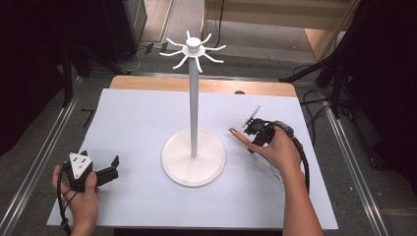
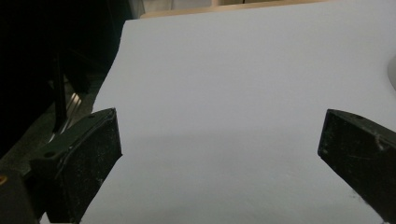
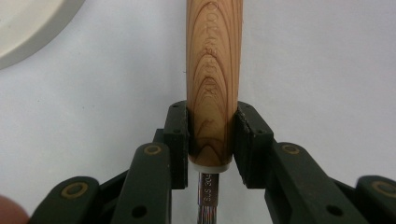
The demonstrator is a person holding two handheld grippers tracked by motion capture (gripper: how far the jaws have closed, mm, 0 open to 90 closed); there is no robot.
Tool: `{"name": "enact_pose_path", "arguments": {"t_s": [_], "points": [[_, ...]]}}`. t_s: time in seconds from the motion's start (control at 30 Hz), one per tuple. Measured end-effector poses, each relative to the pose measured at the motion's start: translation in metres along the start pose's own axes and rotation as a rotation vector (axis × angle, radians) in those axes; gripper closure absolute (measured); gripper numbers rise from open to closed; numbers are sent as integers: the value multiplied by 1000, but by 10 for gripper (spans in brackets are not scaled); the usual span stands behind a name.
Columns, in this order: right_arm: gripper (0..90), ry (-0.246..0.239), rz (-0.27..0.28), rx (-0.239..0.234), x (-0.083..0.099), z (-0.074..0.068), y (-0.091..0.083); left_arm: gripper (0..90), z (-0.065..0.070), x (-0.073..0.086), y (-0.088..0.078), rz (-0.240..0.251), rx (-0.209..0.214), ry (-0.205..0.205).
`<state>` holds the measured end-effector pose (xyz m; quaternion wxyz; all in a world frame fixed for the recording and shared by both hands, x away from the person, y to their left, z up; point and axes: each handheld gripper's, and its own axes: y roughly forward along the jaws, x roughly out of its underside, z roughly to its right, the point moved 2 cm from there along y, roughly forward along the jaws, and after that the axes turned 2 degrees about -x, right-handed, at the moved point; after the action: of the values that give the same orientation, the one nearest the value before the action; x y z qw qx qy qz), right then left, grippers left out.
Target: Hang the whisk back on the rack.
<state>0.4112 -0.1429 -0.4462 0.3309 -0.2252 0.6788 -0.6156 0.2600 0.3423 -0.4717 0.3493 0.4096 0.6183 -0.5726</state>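
White desk (image 1: 137, 118), hook stand (image 1: 193, 98) in the middle. Right gripper (image 3: 211, 135) jaws clamp a wooden-handled utensil (image 3: 214, 70), left gripper (image 2: 219, 144) jaws open. I'd lift it slowly to 1 hook.

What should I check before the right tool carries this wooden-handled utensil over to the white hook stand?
1. Right tool shut on the wooden handle: ok.
2. Handle centred between the pads: ok.
3. Utensil's working end and any hanging hole: cannot tell.
4. Hook stand upright, hooks free: ok.
5. Left tool open, resting well to the stand's left: ok.
6. White sheet bare between utensil and stand base: ok.
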Motion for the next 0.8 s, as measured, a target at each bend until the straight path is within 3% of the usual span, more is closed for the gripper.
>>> {"name": "enact_pose_path", "arguments": {"t_s": [0.17,0.43,0.7,0.8], "points": [[709,13,100,13,6,-1,-14,0,0,0,0,-1,-1,0],[709,15,215,20,13,-6,-29,0,0,0,0,-1,-1,0],[709,47,354,-5,22,-9,-43,0,0,0,0,-1,0,4],[710,60,406,7,25,-10,-48,0,0,0,0,0,0,3]]}}
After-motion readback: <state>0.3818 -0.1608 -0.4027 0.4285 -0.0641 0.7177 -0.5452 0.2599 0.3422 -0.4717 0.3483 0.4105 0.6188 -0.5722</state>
